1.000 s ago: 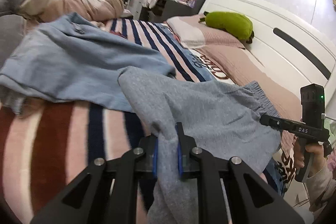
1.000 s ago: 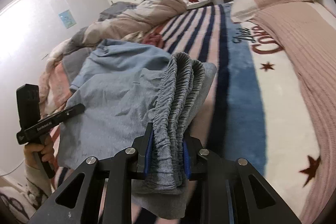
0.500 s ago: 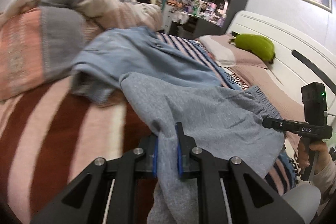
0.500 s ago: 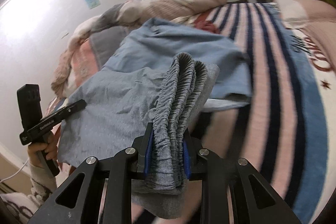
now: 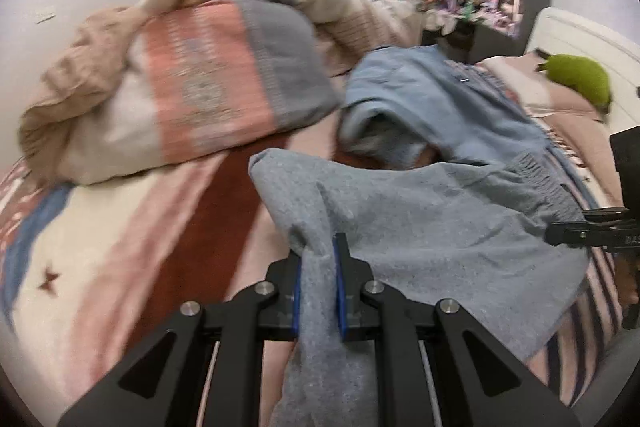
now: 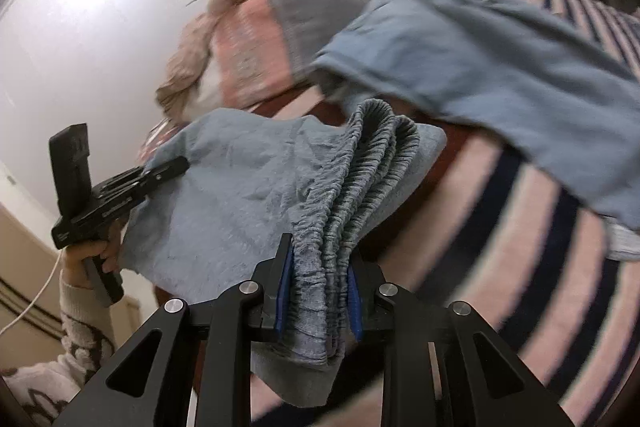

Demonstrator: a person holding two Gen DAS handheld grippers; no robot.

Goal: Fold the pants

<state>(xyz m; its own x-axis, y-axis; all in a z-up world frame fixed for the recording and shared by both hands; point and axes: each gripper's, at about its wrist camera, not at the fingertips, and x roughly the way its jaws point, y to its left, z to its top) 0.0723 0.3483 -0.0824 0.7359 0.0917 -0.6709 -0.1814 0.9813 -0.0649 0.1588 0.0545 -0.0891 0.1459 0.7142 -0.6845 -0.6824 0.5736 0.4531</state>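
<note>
Grey knit pants (image 5: pixel 432 223) hang stretched between both grippers above a striped bed. My left gripper (image 5: pixel 318 285) is shut on a gathered fold of the leg end, which droops below its blue pads. In the right wrist view my right gripper (image 6: pixel 318 291) is shut on the bunched, ribbed elastic waistband (image 6: pixel 360 183) of the pants (image 6: pixel 236 195). The right gripper shows as a black tool at the right edge of the left wrist view, and the left one, held by a hand (image 6: pixel 94 259), at the left of the right wrist view.
A light-blue garment (image 5: pixel 448 107) lies crumpled on the striped blanket (image 5: pixel 168 239) behind the pants. A heaped pink-and-grey duvet (image 5: pixel 208 83) sits at the far left. A green plush (image 5: pixel 580 83) rests by the white headboard. Shelves and a white wall stand beyond.
Both grippers have swung sideways across the bed, carrying the grey pants with them. The heaped duvet and white wall have come into view; the pillows and headboard have slid off to the right.
</note>
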